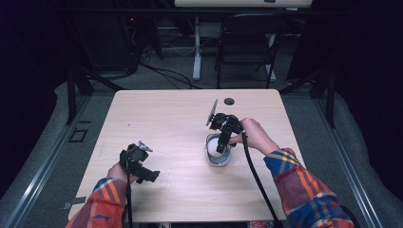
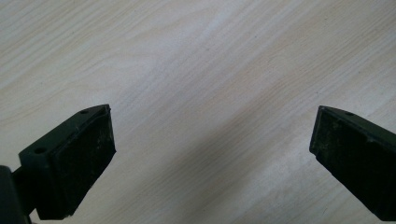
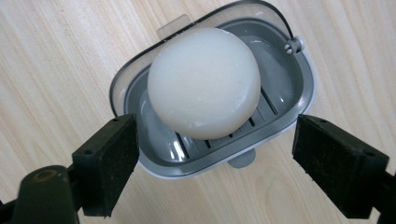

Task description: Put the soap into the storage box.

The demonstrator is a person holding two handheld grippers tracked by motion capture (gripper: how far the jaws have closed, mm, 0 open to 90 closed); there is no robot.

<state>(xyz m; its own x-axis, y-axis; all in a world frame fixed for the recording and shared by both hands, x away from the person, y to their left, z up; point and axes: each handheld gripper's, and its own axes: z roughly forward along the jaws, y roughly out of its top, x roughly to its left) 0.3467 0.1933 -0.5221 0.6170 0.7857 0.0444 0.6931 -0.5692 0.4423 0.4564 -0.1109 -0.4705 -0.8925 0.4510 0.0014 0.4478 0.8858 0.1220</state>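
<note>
On the pale wood-grain bench (image 1: pixel 166 123), right of centre, sits a grey soap dish (image 3: pixel 289 100) with a slatted floor and clear rim. The right gripper view gives detail the high view lacks: a round, smooth white soap bar (image 3: pixel 204 81) lying in it. Right gripper (image 3: pixel 215 156) hangs above, jaws wide, straddling the dish. Left gripper (image 2: pixel 212 154) near the front-left, jaws wide over bare wood.

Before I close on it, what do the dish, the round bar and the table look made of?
Dish: looks like glossy grey plastic, with shiny highlights, moulded drain slats and a clear hinged lid. Round bar: probably soap, matte off-white, slightly pitted. Table: pale wood-grain top, likely laminate.
</note>
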